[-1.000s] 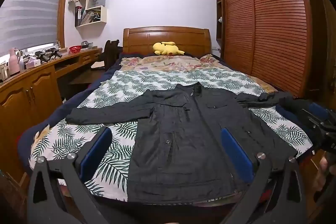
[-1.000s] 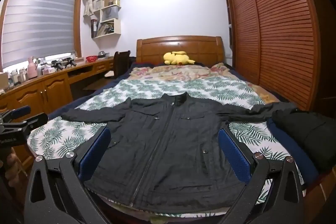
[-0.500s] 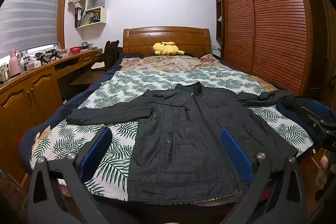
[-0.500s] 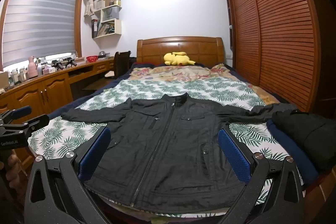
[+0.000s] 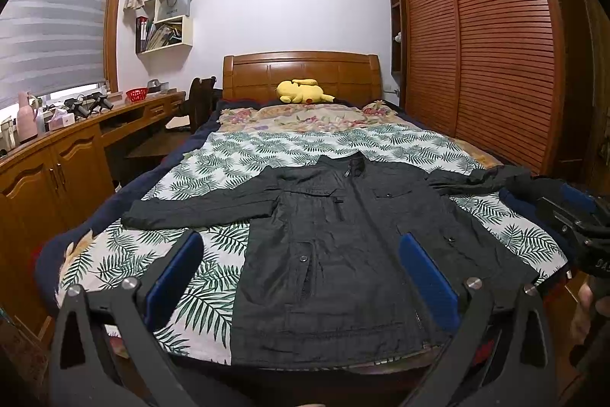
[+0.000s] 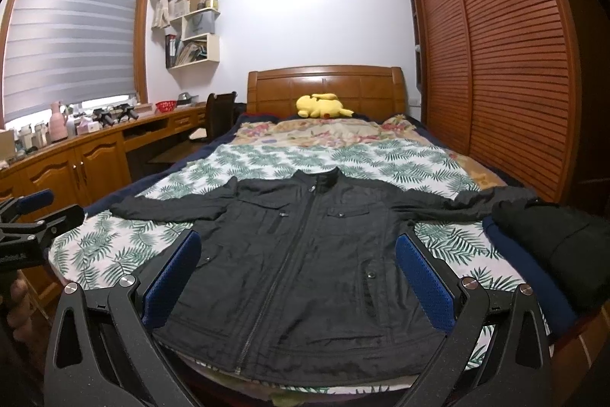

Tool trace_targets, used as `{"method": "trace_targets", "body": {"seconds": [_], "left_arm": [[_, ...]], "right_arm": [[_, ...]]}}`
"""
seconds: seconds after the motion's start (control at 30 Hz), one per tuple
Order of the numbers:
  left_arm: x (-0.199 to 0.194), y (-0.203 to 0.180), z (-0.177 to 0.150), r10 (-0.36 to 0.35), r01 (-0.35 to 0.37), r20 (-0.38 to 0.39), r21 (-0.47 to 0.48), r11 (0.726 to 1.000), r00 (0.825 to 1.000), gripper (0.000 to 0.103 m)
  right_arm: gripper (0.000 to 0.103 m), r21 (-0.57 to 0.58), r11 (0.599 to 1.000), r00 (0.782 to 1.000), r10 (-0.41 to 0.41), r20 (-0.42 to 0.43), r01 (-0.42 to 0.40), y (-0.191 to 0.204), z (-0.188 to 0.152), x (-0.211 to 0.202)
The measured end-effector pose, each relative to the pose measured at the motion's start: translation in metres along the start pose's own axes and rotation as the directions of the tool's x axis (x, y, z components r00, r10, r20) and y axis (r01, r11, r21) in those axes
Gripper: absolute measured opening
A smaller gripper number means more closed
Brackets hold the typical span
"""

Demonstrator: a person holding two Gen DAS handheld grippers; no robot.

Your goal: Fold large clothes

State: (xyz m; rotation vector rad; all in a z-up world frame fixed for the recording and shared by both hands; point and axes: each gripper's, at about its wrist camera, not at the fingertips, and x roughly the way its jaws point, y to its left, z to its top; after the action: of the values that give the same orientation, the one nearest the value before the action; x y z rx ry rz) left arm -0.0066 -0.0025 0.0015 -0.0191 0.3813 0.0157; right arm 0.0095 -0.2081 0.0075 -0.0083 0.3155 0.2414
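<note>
in the left wrist view, our left gripper (image 5: 299, 271) has barely shifted, jaws wide over the jacket (image 5: 354, 246) flat on the bed (image 5: 267, 147). in the right wrist view, our right gripper (image 6: 297, 273) is likewise unchanged, jaws wide, empty.

Dark bundle (image 6: 553, 246) beside jacket's (image 6: 305, 254) sleeve

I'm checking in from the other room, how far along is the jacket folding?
Done: the dark jacket lies flat, zipped, front up on the bed, sleeves spread; another dark garment sits at the right edge. In hand: nothing; the left gripper and right gripper hover open. Left: every fold.
</note>
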Motion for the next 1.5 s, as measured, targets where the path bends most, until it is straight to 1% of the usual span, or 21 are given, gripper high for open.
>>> {"method": "trace_targets", "body": {"seconds": [0.83, 1.5], "left_arm": [[-0.0093, -0.0059, 0.005, 0.003, -0.003, 0.004, 0.001, 1.0, 1.0, 0.103], [-0.0066, -0.0053, 0.0045, 0.006, -0.006, 0.001, -0.001, 1.0, 1.0, 0.103]], "right_arm": [[0.103, 0.004, 1.0, 1.0, 0.004, 0.002, -0.004, 0.0006, -0.0002, -0.0006], [0.103, 0.005, 1.0, 1.0, 0.003, 0.004, -0.003, -0.0001, -0.0005, -0.0012]]}}
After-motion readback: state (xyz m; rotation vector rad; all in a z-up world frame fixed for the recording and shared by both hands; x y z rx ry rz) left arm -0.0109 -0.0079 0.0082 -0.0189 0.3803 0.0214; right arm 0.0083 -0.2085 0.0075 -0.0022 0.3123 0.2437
